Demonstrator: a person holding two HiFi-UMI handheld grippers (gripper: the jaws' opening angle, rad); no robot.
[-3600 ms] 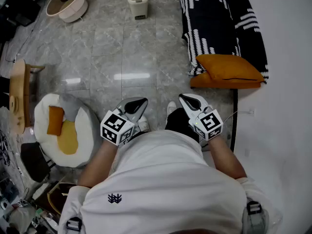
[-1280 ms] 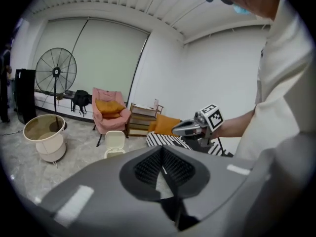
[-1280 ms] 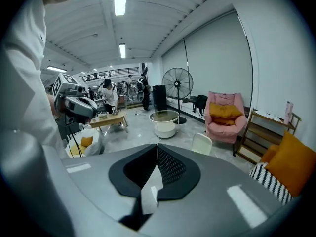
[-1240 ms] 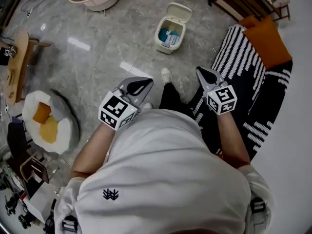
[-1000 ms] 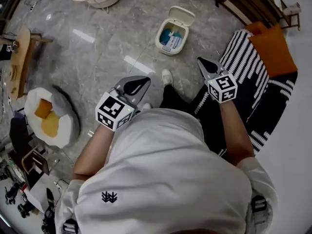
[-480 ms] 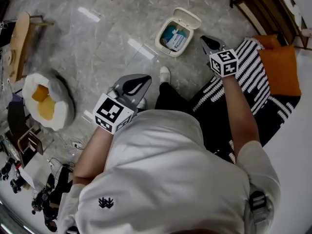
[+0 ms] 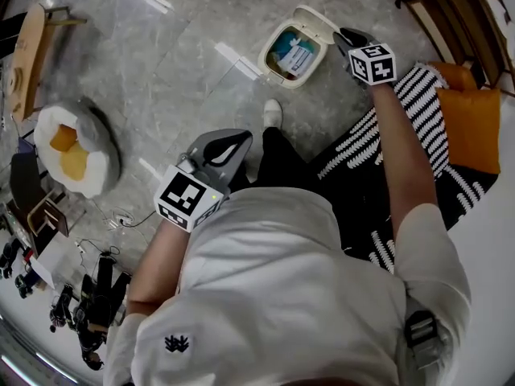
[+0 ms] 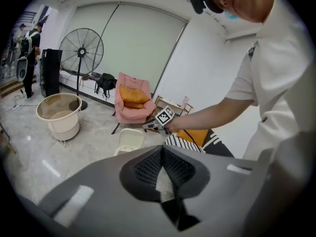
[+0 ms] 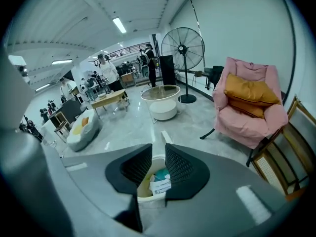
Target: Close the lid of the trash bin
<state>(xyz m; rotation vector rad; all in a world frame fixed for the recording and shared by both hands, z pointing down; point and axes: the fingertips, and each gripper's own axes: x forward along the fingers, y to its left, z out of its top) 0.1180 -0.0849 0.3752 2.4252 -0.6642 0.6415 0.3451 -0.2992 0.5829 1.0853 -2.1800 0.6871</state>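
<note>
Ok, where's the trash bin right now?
Head view, top centre: the trash bin stands with its lid open, just left of the right tool, beyond the shoe.

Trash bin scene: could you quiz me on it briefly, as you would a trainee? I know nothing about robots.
1. Of the left gripper and the right gripper, which is beside the trash bin? A) left B) right
2. True or false: the bin's lid lies shut.
3. Fill in: the right gripper's jaws stand ____, gripping nothing.
Key: 1 B. 2 false, the lid is tipped open. 3 apart.
</note>
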